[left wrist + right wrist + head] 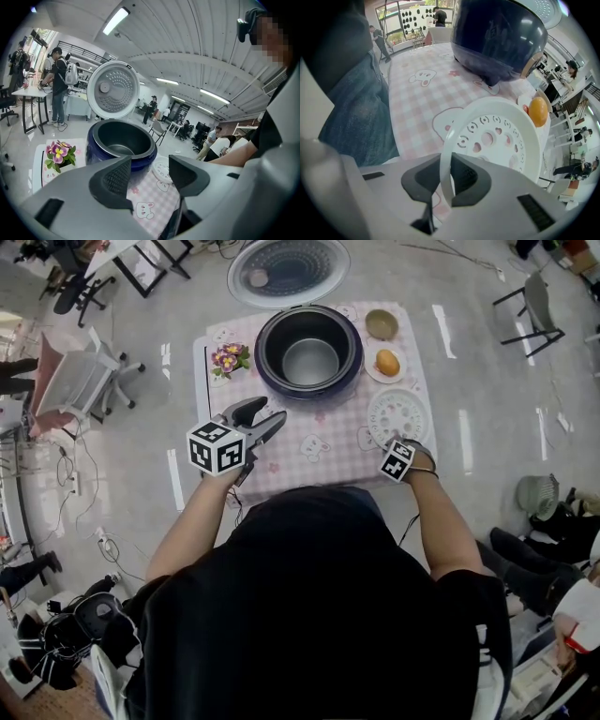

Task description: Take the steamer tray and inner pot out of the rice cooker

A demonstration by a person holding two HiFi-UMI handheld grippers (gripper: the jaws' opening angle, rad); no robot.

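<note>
The right tool (pixel 446 180) is clenched on the rim of the round white perforated steamer tray (pixel 397 414), on or just above the pink-checked counter (pixel 314 451), right of the dark blue rice cooker (pixel 265 371). The dark metal inner pot (pixel 310 360) sits inside the cooker. The left tool (pixel 267 425) hovers released and empty.

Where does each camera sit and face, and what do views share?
Head view: on the head, facing down at the table; shows arms, left tongs, right tongs.
Left gripper view: on the left tongs, facing the rice cooker; jaws apart, forearm at right.
Right gripper view: on the right tongs, facing the tray they pinch; jeans at left.
All share the rice cooker.
</note>
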